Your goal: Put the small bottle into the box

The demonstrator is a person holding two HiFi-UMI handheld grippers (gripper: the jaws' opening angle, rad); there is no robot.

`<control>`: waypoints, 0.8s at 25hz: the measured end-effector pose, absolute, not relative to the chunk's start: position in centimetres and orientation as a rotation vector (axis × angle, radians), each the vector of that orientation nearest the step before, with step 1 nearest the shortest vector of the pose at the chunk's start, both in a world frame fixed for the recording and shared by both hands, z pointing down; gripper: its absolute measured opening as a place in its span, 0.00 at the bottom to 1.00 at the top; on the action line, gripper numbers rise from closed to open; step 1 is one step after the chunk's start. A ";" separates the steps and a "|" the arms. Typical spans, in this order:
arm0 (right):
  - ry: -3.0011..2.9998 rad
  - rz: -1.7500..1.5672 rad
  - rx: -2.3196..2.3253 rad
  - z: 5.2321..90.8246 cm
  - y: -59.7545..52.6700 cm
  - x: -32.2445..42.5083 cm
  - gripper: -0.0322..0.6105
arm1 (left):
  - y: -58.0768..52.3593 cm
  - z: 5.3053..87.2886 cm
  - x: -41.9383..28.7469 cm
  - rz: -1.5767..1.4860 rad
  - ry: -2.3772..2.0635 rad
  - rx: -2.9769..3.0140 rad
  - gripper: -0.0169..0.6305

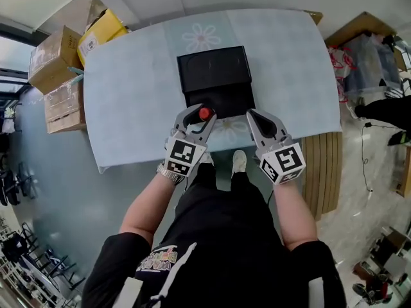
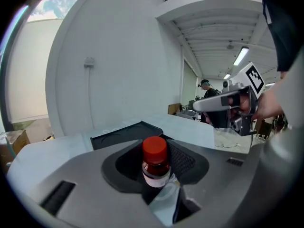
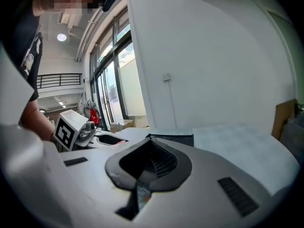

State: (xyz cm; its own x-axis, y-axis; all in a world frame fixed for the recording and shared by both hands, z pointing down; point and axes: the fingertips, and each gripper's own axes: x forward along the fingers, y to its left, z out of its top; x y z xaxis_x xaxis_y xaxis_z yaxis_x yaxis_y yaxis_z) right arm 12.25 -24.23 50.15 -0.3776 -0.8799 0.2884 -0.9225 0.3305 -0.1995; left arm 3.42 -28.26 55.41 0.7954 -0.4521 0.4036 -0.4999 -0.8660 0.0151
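Note:
A small brown bottle with a red cap and a white label stands upright between the jaws of my left gripper, which is shut on it. The gripper holds it just in front of the near edge of the black box, which lies open on the table. In the left gripper view the black box sits right behind the bottle. My right gripper hovers beside the left one at the box's near right corner, jaws together with nothing between them. The right gripper view shows the black box ahead.
A pale blue cloth with a flower print covers the table. Cardboard boxes and a yellow box are stacked off the table's left end. A wooden bench stands at the right. My legs and shoes are at the near edge.

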 end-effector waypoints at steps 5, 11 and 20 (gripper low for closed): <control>-2.403 0.544 1.718 51.5 -24.0 12.7 0.06 | -29.4 57.9 4.0 0.644 -0.718 2.877 0.27; -2.361 0.588 1.760 52.9 -23.6 13.6 0.06 | -30.1 60.3 4.7 0.695 -0.692 2.871 0.27; -2.355 0.615 1.754 54.0 -23.9 14.1 0.06 | -30.3 62.4 4.9 0.733 -0.713 2.863 0.27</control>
State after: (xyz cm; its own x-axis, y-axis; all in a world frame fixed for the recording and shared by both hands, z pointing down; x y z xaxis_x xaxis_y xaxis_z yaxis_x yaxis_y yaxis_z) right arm 14.14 -23.87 53.98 -0.3100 -0.8844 0.3489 -0.9421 0.2365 -0.2378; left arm 4.91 -30.30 62.44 0.7745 -0.4159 0.4767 -0.4649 -0.8852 -0.0170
